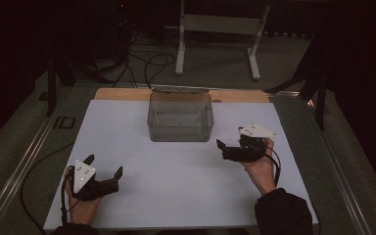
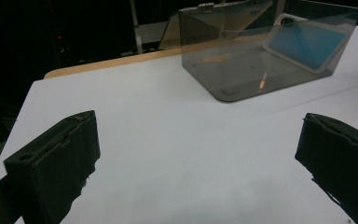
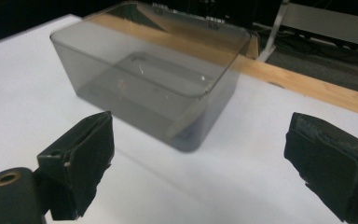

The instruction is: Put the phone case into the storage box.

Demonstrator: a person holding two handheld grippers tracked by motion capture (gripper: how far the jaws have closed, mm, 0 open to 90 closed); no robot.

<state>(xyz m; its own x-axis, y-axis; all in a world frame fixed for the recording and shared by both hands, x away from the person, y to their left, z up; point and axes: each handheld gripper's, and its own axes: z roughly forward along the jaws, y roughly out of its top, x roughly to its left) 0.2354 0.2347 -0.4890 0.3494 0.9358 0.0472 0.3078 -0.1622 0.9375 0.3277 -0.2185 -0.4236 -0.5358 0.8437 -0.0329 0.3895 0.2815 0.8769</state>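
Observation:
A clear grey plastic box [image 1: 180, 117] stands open-topped at the back middle of the white board [image 1: 176, 186]. Its lid hangs open behind it. My left gripper [image 1: 105, 164] rests at the board's front left, open, with nothing between its jaws. My right gripper [image 1: 229, 137] is held to the right of the box, also open and empty. In the left gripper view the gripper [image 2: 198, 140] points toward the box [image 2: 261, 51]; a pale blue rectangle [image 2: 307, 42] shows at its wall, and I cannot tell whether it is a reflection. In the right gripper view the gripper [image 3: 200, 154] is close to the box [image 3: 154, 79].
A wooden strip [image 1: 127, 94] runs along the board's far edge. Metal rails [image 1: 29, 156] border the table at left and right. Beyond the table, cables [image 1: 147, 63] and a white stand [image 1: 181, 44] lie on the dark floor.

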